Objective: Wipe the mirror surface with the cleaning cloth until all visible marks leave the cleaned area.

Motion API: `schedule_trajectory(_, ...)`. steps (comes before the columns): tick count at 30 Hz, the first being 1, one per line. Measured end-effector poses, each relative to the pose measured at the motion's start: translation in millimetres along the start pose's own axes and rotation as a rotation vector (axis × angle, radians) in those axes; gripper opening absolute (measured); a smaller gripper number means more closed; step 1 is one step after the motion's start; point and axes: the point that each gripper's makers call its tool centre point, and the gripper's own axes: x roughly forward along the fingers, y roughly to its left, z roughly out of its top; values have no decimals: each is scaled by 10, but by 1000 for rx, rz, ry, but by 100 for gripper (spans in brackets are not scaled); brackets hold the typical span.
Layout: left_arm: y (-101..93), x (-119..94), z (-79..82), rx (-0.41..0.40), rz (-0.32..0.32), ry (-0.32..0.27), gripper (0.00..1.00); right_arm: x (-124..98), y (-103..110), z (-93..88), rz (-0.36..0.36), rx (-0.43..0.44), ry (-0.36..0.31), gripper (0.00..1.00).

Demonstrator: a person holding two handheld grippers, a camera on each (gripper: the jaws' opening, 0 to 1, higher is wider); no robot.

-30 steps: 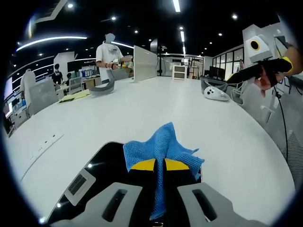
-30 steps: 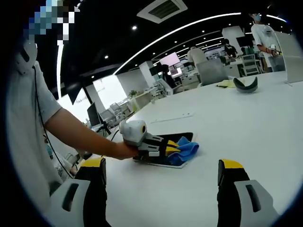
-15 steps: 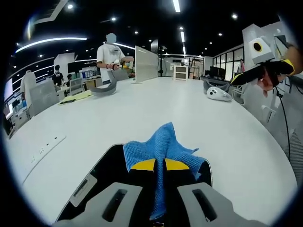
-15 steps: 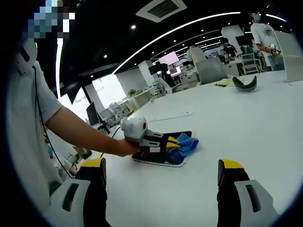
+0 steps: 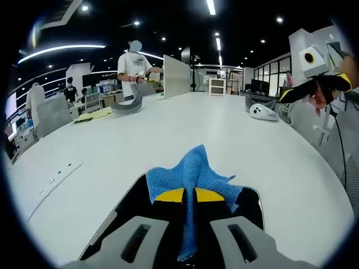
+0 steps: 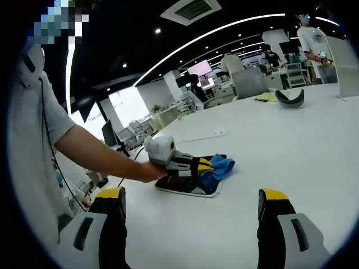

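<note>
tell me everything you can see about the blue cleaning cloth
The blue cleaning cloth looks like soft, nubby microfibre, bunched and creased. It is pinched between the yellow-tipped jaws of the left gripper, its free end fanning forward in a peak and a strip trailing back between them. It rests on the dark, glossy mirror lying flat on the white table.

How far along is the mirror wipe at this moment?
Done: the left gripper is shut on the blue cloth, which rests on the mirror. In hand: wiping, with the right gripper open and hovering over the white table. Left: whether marks remain cannot be judged, as the dark glass mostly lies under the gripper.
</note>
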Motion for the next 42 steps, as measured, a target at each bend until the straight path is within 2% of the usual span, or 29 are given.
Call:
schedule_trajectory(22, 246, -5, -5, 2, 41, 1, 3, 15, -38, -43, -3, 8, 12, 98)
schedule_trajectory(42, 361, -19, -7, 2, 63, 1, 3, 40, -42, -67, 0, 16, 19, 98)
